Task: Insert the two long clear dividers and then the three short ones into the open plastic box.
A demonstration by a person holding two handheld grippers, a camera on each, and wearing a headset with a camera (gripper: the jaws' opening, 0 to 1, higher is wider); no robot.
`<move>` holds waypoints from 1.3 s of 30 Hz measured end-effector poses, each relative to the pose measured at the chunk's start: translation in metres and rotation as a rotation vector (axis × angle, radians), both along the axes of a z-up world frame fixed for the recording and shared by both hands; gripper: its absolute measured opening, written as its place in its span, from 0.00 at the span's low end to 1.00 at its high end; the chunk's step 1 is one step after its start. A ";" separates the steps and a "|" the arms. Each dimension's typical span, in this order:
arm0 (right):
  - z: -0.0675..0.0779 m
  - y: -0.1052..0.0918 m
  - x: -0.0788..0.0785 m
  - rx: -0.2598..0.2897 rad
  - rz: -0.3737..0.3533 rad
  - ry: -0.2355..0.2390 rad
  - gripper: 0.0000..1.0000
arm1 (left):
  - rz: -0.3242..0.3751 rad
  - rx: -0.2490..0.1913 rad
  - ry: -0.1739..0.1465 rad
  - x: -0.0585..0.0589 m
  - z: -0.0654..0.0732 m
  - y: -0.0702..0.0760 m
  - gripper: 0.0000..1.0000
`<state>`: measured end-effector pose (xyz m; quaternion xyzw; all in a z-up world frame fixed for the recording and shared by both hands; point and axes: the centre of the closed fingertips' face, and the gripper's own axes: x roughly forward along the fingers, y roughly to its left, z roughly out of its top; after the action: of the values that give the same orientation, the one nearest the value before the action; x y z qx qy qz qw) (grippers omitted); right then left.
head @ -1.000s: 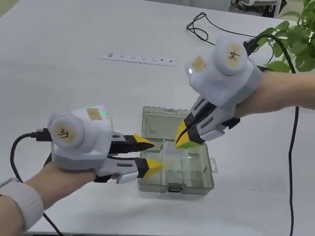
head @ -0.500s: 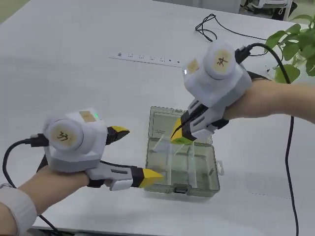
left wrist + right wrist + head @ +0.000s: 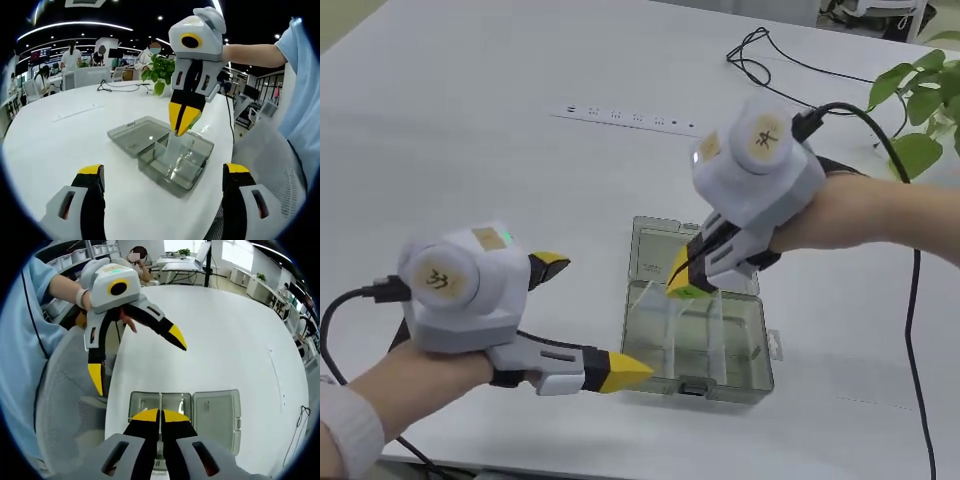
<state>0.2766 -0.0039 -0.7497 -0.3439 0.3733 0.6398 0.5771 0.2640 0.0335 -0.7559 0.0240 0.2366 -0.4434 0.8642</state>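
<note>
The open plastic box point(image 3: 740, 362) lies near the table's front edge, its lid point(image 3: 657, 247) folded back flat. Several clear dividers stand in the box. My right gripper point(image 3: 681, 283) points down over the box's rear left part, shut on a clear divider point(image 3: 177, 145) whose lower edge reaches into the box point(image 3: 192, 172). In the right gripper view the shut jaws point(image 3: 160, 415) pinch the thin divider above the box point(image 3: 142, 402). My left gripper point(image 3: 590, 318) is open wide, just left of the box and touching nothing. It also shows as the left gripper point(image 3: 137, 361) in the right gripper view.
A white power strip point(image 3: 630, 118) lies farther back on the table. A black cable point(image 3: 770, 62) and a green plant point(image 3: 920, 95) are at the back right. A mesh chair point(image 3: 65, 405) stands at the table's near side. People sit in the background.
My left gripper has opened wide and drawn back to the left, away from the box. The right gripper has stayed over the box with the divider.
</note>
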 end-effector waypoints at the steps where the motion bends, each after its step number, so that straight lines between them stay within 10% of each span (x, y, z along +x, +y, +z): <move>1: -0.001 0.000 0.000 -0.002 0.003 -0.001 0.02 | 0.003 -0.004 0.004 0.000 -0.001 0.001 1.00; 39: -0.031 0.010 -0.006 -0.060 0.019 -0.034 0.02 | -0.004 -0.017 0.035 -0.008 -0.009 0.002 0.92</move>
<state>0.2704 0.0060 -0.7803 -0.3754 0.3792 0.6279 0.5666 0.2560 0.0351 -0.7647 0.0093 0.2478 -0.4476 0.8592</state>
